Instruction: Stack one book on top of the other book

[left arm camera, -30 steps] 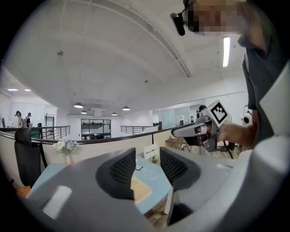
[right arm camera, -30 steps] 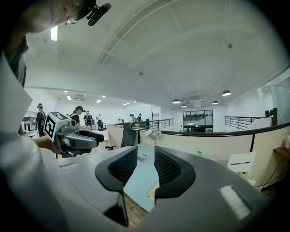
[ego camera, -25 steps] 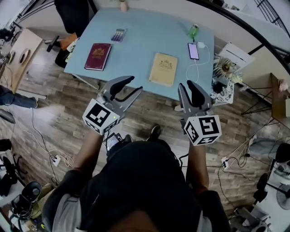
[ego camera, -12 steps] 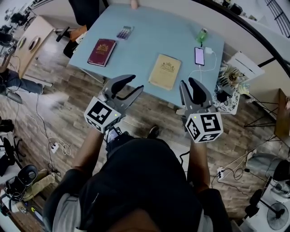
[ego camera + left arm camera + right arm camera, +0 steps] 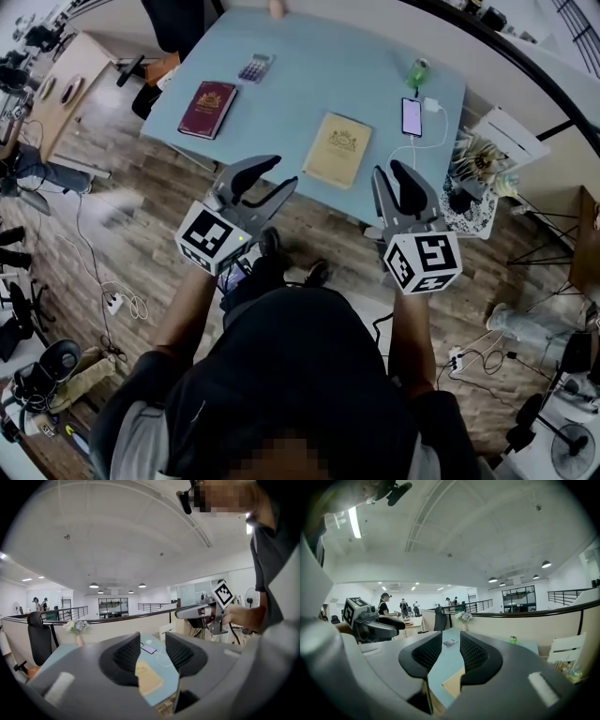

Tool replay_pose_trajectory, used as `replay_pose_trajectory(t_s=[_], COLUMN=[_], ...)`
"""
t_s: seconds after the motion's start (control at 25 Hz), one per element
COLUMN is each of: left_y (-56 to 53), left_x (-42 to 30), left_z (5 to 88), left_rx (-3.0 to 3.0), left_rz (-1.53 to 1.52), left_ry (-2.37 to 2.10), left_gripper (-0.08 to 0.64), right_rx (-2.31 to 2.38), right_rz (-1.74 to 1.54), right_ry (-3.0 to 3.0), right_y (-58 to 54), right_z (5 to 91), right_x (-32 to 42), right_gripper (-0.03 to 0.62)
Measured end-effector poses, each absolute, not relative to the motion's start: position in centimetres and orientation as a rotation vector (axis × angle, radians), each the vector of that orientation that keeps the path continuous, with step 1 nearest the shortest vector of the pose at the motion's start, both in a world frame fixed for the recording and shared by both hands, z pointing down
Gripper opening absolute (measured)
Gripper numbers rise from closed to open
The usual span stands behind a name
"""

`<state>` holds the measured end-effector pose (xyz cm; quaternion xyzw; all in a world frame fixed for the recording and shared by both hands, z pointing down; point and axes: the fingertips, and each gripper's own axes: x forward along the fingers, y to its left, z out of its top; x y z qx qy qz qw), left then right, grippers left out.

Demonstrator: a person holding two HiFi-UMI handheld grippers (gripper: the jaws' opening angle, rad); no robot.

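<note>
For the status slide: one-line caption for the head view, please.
Open left gripper and open right gripper hover short of the blue table where a maroon book and tan book lie apart.

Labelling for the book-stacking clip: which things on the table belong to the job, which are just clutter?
Job: red book, tan book, left gripper, right gripper, both open and empty.
Lying about: calculator, phone, green can.

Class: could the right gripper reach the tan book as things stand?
Probably yes: the open, empty right gripper has nothing between it and the tan book at the table's near edge.
</note>
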<state>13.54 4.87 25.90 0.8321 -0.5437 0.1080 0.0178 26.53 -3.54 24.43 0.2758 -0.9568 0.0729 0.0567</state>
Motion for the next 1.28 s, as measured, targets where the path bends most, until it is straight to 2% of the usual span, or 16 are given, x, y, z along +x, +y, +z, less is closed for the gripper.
replay_pose_trajectory(t_s=[0.48,1.28], left_y=[-0.2,-7.9], left_x=[13.5,8.5], left_z=[26.6,27.4], left_rx=[2.658,2.818], left_rz=[0.296,0.280], left_ry=[-1.511,-1.215], left_gripper=[0.213,0.213], right_rx=[0.976,1.244], right_rz=[0.247,0.298], right_ry=[-2.823,-2.691], right_y=[-6.2,-10.7], right_z=[25.0,25.7], right_x=[26.5,21.6], right_gripper=[0.101,0.101])
